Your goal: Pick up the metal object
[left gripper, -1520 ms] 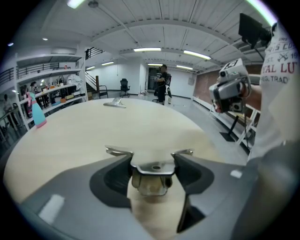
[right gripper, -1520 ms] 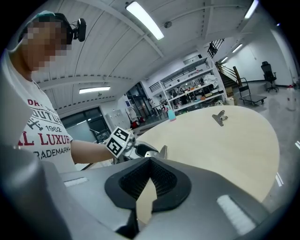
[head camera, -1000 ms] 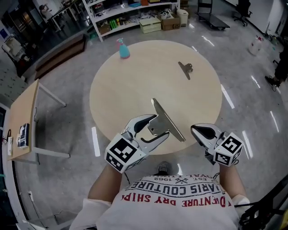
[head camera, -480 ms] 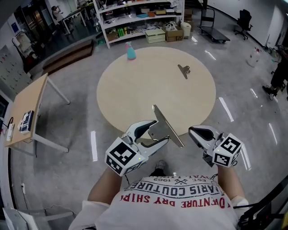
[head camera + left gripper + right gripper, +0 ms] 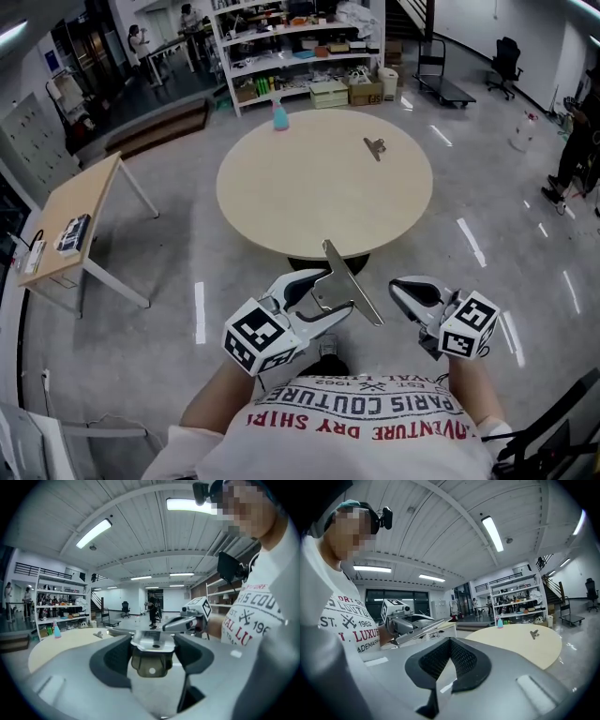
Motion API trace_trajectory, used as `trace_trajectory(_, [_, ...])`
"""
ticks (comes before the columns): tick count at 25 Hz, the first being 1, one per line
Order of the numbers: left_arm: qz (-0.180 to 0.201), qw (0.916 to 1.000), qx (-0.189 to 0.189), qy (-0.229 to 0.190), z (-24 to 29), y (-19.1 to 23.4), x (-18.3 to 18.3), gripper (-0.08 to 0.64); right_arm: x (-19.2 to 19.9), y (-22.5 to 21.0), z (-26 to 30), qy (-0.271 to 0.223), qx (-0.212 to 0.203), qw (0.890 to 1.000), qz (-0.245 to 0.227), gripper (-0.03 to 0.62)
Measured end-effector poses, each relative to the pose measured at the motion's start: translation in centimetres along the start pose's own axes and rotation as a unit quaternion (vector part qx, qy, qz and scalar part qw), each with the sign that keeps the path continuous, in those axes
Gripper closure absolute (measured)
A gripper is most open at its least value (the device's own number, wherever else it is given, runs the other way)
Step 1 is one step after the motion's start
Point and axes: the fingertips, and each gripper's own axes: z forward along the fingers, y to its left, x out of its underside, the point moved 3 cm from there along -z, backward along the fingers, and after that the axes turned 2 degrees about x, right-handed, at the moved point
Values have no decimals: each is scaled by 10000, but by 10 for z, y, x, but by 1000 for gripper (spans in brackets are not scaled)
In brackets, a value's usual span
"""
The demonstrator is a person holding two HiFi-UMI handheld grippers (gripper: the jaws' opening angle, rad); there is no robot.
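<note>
My left gripper (image 5: 326, 292) is shut on a metal object (image 5: 352, 281), a flat steel strip with a folded bracket, held in the air below the table's near edge. In the left gripper view the bracket (image 5: 151, 642) sits squeezed between the two dark pads (image 5: 117, 654). My right gripper (image 5: 403, 291) hovers just right of it, shut and holding nothing; its pads (image 5: 461, 660) meet in a narrow V. In the right gripper view the left gripper (image 5: 401, 619) appears with the strip (image 5: 423, 629) sticking out. A second small metal clip (image 5: 374, 147) lies on the far right of the round table (image 5: 281, 202).
A blue spray bottle (image 5: 279, 116) stands at the table's far edge. A small wooden desk (image 5: 80, 192) stands to the left, with shelving (image 5: 291, 42) and boxes behind the table. Polished grey floor (image 5: 478, 216) surrounds it. A person stands far right (image 5: 574, 141).
The view has drawn back from the table, which now looks smaller and farther away. Both grippers keep their places relative to each other, the left still holding the metal object.
</note>
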Motion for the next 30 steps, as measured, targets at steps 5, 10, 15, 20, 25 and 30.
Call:
trace_trajectory(5, [-88, 9999, -133, 51, -11, -27, 2, 276, 3, 21, -22, -133, 51, 9998, 113, 592])
trace_trajectory(10, [20, 9998, -180, 110, -13, -43, 10, 276, 15, 33, -35, -98, 81, 9998, 179, 592])
trace_trajectory(15, [-27, 9997, -251, 26, -19, -54, 20, 276, 23, 47, -45, -109, 171, 9997, 144, 592])
trace_trajectory(20, [21, 9997, -244, 15, -27, -65, 23, 276, 32, 58, -46, -18, 161, 9997, 160, 592])
trace_trajectory(25, [-47, 9995, -313, 7, -30, -62, 27, 276, 35, 63, -40, 47, 71, 9999, 148, 592])
trace_trajectory(30, [-67, 9996, -261, 10, -28, -67, 29, 276, 38, 64, -44, 123, 130, 9997, 169, 592])
